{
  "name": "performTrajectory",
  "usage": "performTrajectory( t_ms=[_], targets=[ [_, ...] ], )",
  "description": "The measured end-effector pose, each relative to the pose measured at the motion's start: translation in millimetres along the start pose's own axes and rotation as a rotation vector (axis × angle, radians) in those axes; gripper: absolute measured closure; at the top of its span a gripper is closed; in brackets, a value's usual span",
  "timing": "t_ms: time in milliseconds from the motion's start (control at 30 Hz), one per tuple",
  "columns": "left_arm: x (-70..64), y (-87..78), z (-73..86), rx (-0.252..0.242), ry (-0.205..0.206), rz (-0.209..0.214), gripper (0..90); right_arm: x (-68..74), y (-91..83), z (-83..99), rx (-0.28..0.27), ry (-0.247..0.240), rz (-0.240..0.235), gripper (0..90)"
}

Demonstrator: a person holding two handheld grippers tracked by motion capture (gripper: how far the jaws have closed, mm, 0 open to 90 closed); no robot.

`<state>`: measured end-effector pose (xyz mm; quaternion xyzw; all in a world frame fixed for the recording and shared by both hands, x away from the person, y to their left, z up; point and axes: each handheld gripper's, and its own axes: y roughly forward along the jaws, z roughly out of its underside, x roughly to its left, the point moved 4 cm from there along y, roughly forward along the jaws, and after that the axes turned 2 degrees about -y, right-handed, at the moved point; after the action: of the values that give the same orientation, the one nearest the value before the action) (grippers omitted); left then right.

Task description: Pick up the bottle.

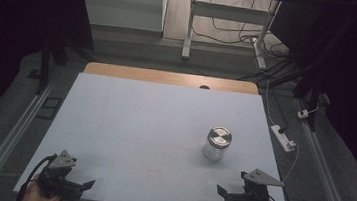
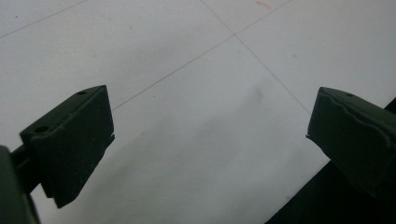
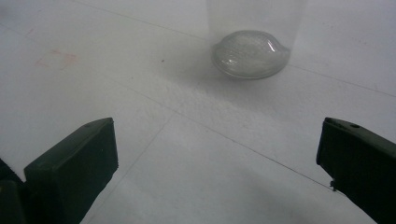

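A clear glass jar (image 1: 216,144) with a silver metal lid (image 1: 219,136) stands upright on the white table (image 1: 154,123), right of centre. Its rounded glass base (image 3: 250,53) appears at the top of the right gripper view. My right gripper (image 1: 223,194) rests near the table's front right corner, jaws wide open and empty, a little in front of the jar (image 3: 254,28). Near the front left corner my left gripper (image 1: 86,185) is open too, with only bare table surface (image 2: 201,107) between its jaws. A hand holds each gripper at the bottom edge.
A wooden strip (image 1: 171,77) runs along the table's far edge. A white power strip (image 1: 283,137) and cables lie on the floor to the right. Desk legs (image 1: 189,26) and wires stand beyond the table. Metal rails (image 1: 5,147) flank both sides.
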<state>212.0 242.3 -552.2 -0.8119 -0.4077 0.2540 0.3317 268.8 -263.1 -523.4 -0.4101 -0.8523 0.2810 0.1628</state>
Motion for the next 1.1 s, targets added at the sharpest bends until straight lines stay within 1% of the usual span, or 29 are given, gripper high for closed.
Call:
performTrajectory(
  t_ms=[100, 200, 367, 500, 700, 900, 1000, 1033, 1100],
  targets=[
    [2.5, -2.5, 0.5, -0.022, -0.019, 0.036, 1.1, 1.2, 0.3, 0.0, 0.007, -0.013, -0.004, 0.0],
    [3.0, -3.0, 0.7, -0.027, -0.021, 0.043, 1.1, 2.0, 1.5, 0.0, 0.017, -0.023, -0.007, 0.0],
    [2.8, -2.6, 0.7, -0.025, -0.02, 0.056, 1.1, 2.6, 2.0, 0.1, 0.023, -0.026, -0.012, 0.0],
    [3.3, -2.9, 0.6, -0.027, -0.023, 0.054, 0.8, 2.2, 2.0, -0.1, 0.019, -0.022, -0.016, 0.0],
    [5.6, -3.9, 0.7, -0.036, -0.046, 0.06, 0.4, 2.1, 2.7, -0.2, 0.025, -0.021, -0.013, 0.0],
    [5.0, -4.0, 0.7, -0.034, -0.043, 0.053, 0.1, 2.4, 2.1, -0.5, 0.023, -0.023, -0.011, 0.0],
    [5.3, -4.2, 1.0, -0.036, -0.045, 0.054, 0.1, 2.2, 0.7, -2.3, 0.009, -0.023, -0.012, 0.0],
    [5.4, -4.3, 1.1, -0.036, -0.046, 0.055, 0.0, 1.8, -1.0, -5.4, -0.007, -0.027, 0.001, 0.0],
    [5.6, -4.5, 1.2, -0.037, -0.048, 0.055, 0.0, 1.9, -2.1, -7.9, -0.023, -0.026, -0.008, 0.0]
  ],
)
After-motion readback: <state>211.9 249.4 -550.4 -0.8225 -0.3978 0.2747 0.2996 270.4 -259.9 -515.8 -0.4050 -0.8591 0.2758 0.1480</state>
